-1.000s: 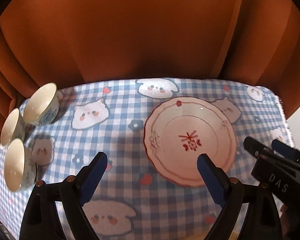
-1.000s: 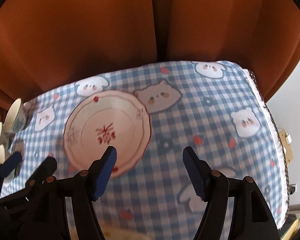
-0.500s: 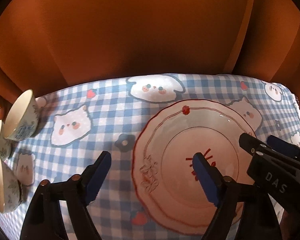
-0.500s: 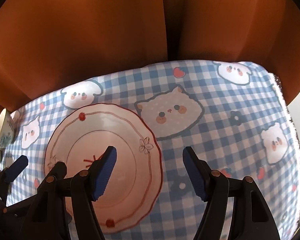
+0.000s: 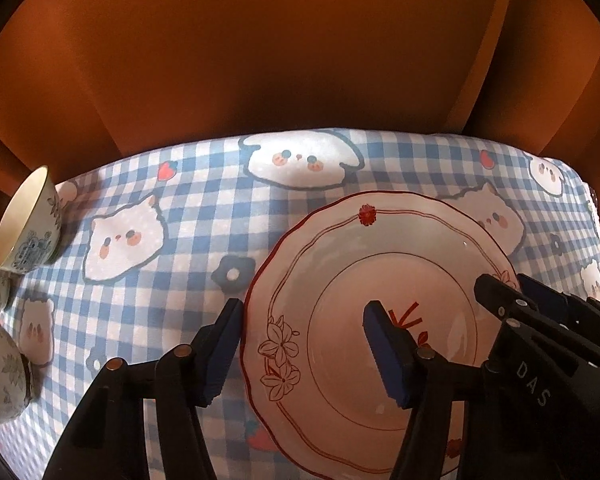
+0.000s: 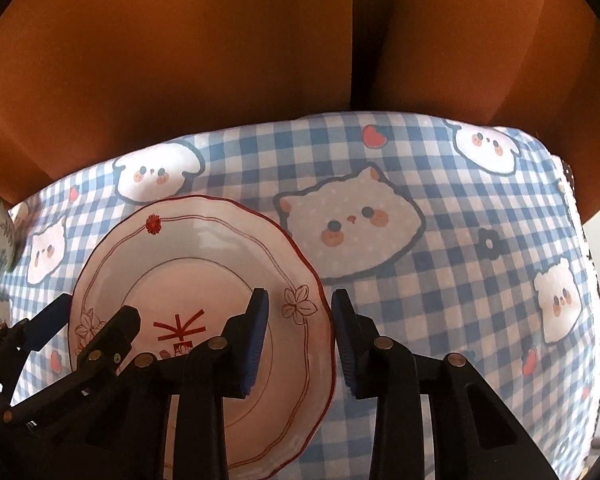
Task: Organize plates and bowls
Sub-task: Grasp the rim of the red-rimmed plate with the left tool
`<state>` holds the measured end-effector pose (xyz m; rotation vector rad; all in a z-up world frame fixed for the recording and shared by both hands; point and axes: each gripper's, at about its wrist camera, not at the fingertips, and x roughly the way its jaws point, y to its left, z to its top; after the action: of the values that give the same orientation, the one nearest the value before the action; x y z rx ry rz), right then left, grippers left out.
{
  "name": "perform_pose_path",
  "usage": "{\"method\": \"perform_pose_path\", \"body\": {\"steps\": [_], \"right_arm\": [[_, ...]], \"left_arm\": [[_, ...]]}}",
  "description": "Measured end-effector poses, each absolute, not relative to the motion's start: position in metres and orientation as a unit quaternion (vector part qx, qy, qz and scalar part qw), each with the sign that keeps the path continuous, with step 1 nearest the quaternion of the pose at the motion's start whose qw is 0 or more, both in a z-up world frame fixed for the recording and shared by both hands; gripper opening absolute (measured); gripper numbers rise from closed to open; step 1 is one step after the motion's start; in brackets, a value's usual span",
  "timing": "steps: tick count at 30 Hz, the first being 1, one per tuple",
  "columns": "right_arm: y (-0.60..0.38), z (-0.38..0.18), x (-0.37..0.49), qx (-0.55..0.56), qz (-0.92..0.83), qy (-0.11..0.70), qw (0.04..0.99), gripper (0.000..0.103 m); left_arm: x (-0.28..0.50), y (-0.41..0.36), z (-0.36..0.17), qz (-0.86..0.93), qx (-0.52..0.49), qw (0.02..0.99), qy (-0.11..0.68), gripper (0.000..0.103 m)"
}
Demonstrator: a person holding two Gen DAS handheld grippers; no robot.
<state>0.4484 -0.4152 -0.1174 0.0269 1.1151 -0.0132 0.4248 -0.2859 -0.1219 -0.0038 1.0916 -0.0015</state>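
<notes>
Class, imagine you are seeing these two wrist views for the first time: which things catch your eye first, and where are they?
The pink plate with its red scalloped rim dominates, lying flat on the blue checked tablecloth printed with cartoon animal faces. Both open grippers straddle its edge: the left gripper at its left rim, the right gripper at its right rim. Three patterned bowls cluster at the table's far left, before an orange curtain.

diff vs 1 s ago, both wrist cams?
Both tongs moved forward and down to the plate: left tongs now straddle its left rim, right tongs its right rim, both narrowed but not yet gripping. Plate, three bowls and tablecloth stayed put.
</notes>
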Motion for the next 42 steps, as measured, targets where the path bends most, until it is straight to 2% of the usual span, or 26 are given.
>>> {"method": "perform_pose_path", "body": {"steps": [12, 18, 23, 29, 42], "right_arm": [[-0.417, -0.114, 0.402, 0.012, -0.003, 0.54, 0.842, 0.039], [-0.418, -0.117, 0.409, 0.011, 0.002, 0.541, 0.841, 0.039], [-0.419, -0.126, 0.415, 0.026, 0.013, 0.548, 0.836, 0.044], [-0.412, -0.126, 0.417, -0.002, 0.011, 0.55, 0.835, 0.046], [-0.404, -0.076, 0.391, -0.017, 0.004, 0.518, 0.855, 0.046]], "left_arm": [[0.386, -0.285, -0.119, -0.014, 0.029, 0.851, 0.523, 0.064], [0.394, -0.281, -0.131, -0.006, 0.007, 0.84, 0.543, 0.064], [0.394, -0.284, -0.134, 0.001, 0.013, 0.843, 0.537, 0.065], [0.395, -0.285, -0.133, 0.0, 0.014, 0.839, 0.544, 0.065], [0.362, -0.28, -0.084, -0.004, 0.01, 0.86, 0.511, 0.065]]}}
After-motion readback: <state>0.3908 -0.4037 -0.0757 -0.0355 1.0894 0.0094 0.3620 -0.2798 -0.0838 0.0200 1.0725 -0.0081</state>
